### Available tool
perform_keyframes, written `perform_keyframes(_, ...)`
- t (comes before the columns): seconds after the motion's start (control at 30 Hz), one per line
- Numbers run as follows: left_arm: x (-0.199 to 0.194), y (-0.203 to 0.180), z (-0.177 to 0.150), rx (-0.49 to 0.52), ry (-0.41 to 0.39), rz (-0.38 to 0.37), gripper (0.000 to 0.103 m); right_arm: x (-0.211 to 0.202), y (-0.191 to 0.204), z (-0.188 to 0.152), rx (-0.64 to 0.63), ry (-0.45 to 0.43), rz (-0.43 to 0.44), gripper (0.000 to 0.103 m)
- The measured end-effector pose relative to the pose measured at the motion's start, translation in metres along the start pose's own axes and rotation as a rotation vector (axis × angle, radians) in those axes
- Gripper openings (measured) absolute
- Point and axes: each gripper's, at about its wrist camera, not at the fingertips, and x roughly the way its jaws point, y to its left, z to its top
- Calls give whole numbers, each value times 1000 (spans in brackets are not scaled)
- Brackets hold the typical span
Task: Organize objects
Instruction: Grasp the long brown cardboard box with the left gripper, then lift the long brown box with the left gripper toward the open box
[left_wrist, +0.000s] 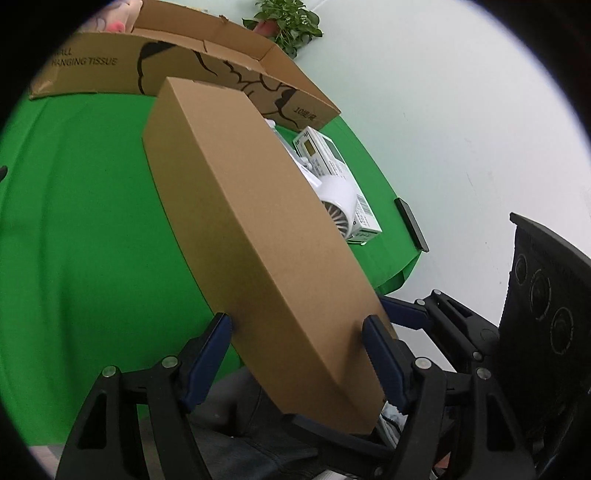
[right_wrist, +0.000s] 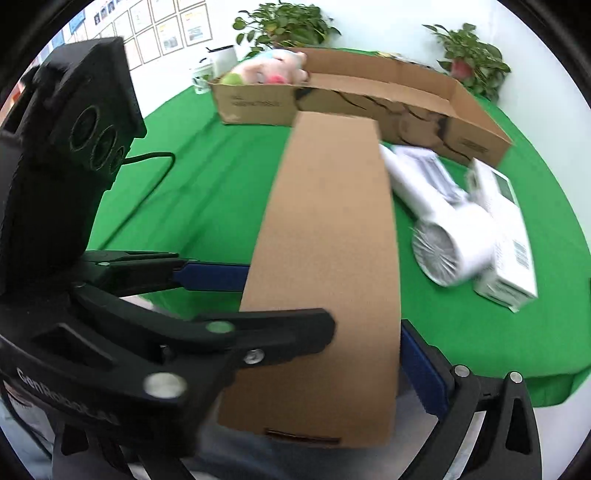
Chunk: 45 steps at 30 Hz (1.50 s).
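Both the left gripper (left_wrist: 297, 332) and right gripper (right_wrist: 417, 350) clamp a long flat brown cardboard box (left_wrist: 243, 229); next, carrying it into the large open carton (left_wrist: 229, 70) behind.

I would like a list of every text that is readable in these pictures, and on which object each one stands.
"HANGING TISSUE": side of the open carton; the word above is cut off.
"10" plus unclear characters: carton's side, near its corner.
"GenRobot", rest blurred: left hand-held gripper.
White box: barcode and print too small.
Wall frames: unreadable.

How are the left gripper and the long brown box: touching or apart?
Touching. Left wrist view: left gripper pads press the long brown box on both sides.
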Motion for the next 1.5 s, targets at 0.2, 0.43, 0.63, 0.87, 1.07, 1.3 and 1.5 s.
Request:
perform_keyframes(0.2, -6, 14, 4, -67, -37, 6, 72, -4, -4, 0, -58, -7, -22, 100)
perform_keyframes(0.43, -17, 32, -2, -151, -73, -30, 75, 12, 3, 5, -83, -8, -51, 84)
perform_keyframes(0.63, -17, 33, -1, -183, -60, -32, 74, 18, -4, 9, -54, -34, -28, 82)
perform_keyframes(0.87, -21, 25, -1, -185, -53, -16, 75, 12, -13, 8, 8, -51, 48, 82)
perform_keyframes(1.07, -29, 22, -1, -192, -54, -33, 78, 1, -15, 5, 44, -81, 80, 81)
perform_keyframes(1.3, -28, 24, 2, -227, -44, -59, 80, -4, -24, 9, 97, -61, 184, 81)
perform_keyframes(1.5, -29, 19, 6, -209, -54, -44, 81, -7, -22, 11, 75, -69, 222, 81)
